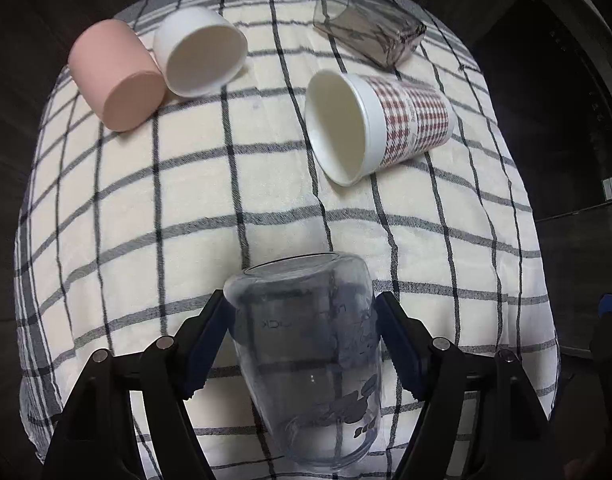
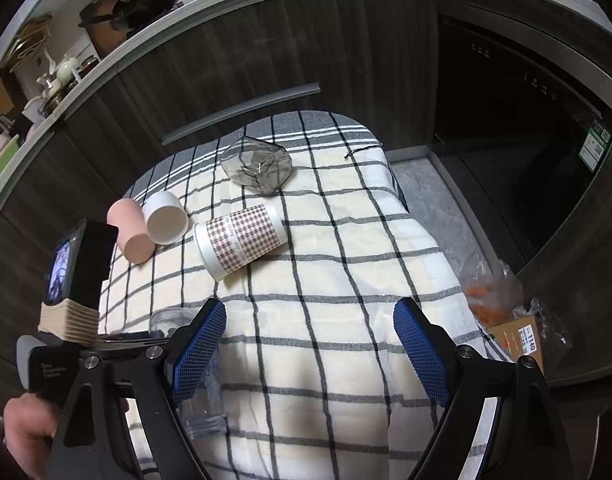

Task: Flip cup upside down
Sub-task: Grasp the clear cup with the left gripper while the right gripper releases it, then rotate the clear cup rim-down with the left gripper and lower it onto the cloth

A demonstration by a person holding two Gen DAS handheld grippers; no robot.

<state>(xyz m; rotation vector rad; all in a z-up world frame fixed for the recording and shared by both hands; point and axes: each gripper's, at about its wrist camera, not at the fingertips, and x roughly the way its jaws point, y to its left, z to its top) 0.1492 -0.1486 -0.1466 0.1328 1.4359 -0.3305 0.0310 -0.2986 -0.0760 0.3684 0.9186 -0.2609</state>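
**Clear cup clamped in your left fingers; right fingers spread and empty**

Your left gripper grasps the clear glass cup between its two blue pads. The left pad presses the cup's side wall and the right pad meets the opposite wall. The cup's flat end points forward, away from you, and its rounded end with the dark printed pattern lies back between the finger arms. Whether the cup rests on the checked cloth or sits just above it cannot be told.

Ahead of the left fingers and slightly to their right, a paper cup with a red houndstooth sleeve lies on its side, mouth turned towards you. Further ahead and to the left, a white cup also lies on its side with its mouth showing, touching a pink cup just to its left, whose closed base faces you. Far ahead to the right lies a dark transparent glass, tipped over.

Your right gripper has its fingers wide apart with nothing between them; only the cloth-covered surface shows in the gap. To the left of the right fingers you see the left tool's camera mount and your left hand on its handle. The clear cup is partly visible behind the right gripper's left finger. To the right of the right fingers, off the surface, sits a plastic-wrapped cardboard box.
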